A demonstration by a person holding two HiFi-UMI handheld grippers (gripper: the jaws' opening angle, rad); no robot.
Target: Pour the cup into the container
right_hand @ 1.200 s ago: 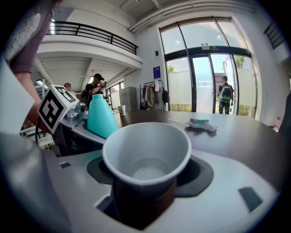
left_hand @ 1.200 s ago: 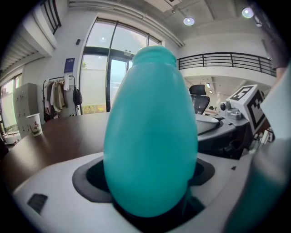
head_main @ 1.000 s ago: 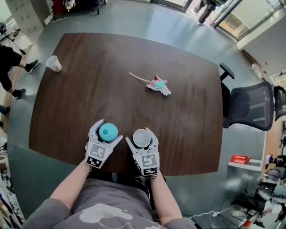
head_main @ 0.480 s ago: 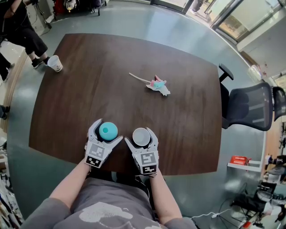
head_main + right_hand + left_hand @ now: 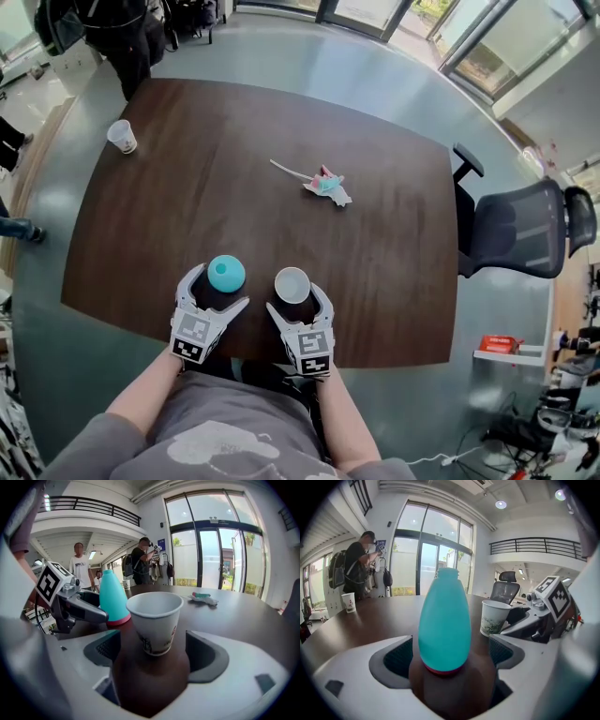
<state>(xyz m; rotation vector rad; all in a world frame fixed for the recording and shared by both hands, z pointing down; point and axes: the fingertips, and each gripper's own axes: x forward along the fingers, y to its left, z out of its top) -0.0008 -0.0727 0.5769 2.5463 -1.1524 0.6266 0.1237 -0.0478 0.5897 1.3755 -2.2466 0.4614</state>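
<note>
left gripper [image 5: 217, 292]: jaws have just been opening, released; teal egg-shaped plastic container [image 5: 226, 273] upright between them, untouched | right gripper [image 5: 298, 302]: jaws have just been opening, clear of upright white paper cup [image 5: 292, 284] between them | both stand at dark wooden desk [image 5: 375, 234] near edge

The container [image 5: 444, 620] is turquoise with a red ring at its base. The paper cup [image 5: 154, 620] is white with a small coloured print. The table [image 5: 234, 206] is dark brown wood; the crumpled wrapper [image 5: 326, 185], at 1 o'clock from the cup, is white, turquoise and pink

table [image 5: 187, 206]: dark wood | on it: teal container [image 5: 226, 273], paper cup [image 5: 292, 283], corner cup [image 5: 122, 137], wrapper [image 5: 323, 184]
</note>
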